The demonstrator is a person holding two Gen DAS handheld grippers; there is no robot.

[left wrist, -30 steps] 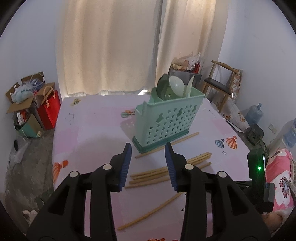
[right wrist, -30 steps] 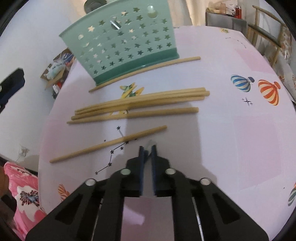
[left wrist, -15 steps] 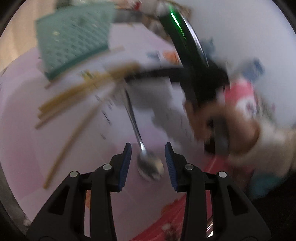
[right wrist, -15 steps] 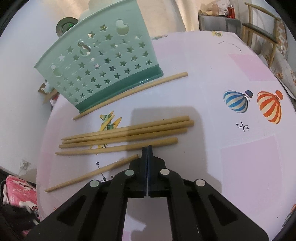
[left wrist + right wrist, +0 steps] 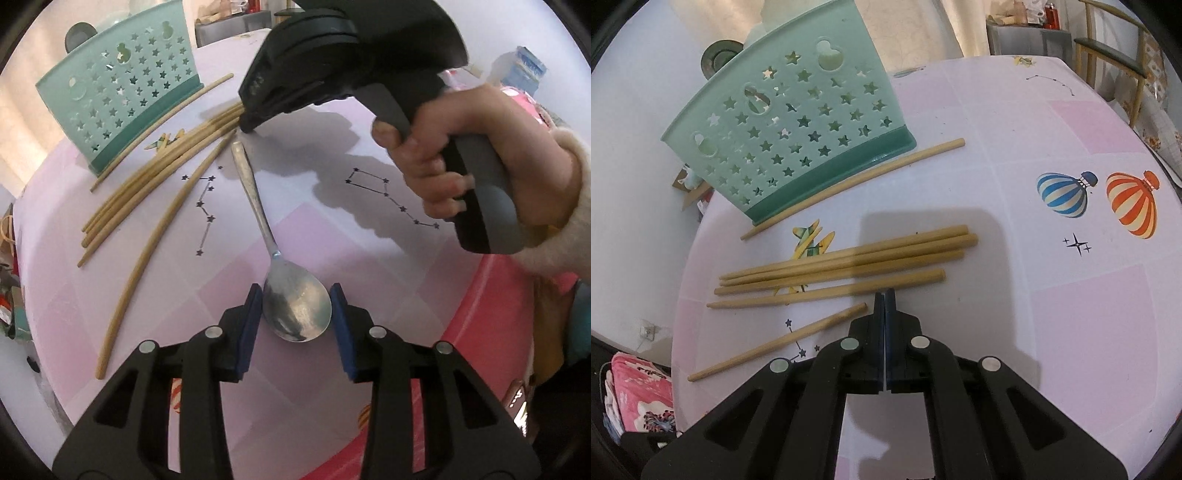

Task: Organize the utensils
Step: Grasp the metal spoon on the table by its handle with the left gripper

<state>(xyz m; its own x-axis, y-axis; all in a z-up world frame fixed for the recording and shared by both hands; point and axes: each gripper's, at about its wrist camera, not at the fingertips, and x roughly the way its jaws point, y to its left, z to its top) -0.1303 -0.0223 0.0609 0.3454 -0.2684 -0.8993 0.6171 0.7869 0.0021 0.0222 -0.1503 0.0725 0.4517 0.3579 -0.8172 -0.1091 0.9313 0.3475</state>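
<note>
A metal spoon (image 5: 295,314) lies on the pink table (image 5: 1071,332), its handle pointing away toward the chopsticks. My left gripper (image 5: 295,299) points down over it and is open, the spoon's bowl lying between the blue pads, which flank it closely. Several wooden chopsticks (image 5: 849,262) lie in a loose bundle in front of the teal star-cut utensil holder (image 5: 798,136). One chopstick (image 5: 857,184) rests against the holder's base and another (image 5: 775,341) lies apart, nearer me. My right gripper (image 5: 885,295) is shut and empty, its tips at the nearest bundled chopstick.
A person's hand (image 5: 461,155) holds the right gripper's handle above the table. The holder carries a few utensils. A wooden chair (image 5: 1115,66) and a cabinet stand beyond the far edge. A pink-red surface (image 5: 480,332) lies past the near table edge.
My left gripper swung from facing the holder down to the spoon, now straddling its bowl. The right gripper's fingers closed fully and crept forward to the chopstick bundle.
</note>
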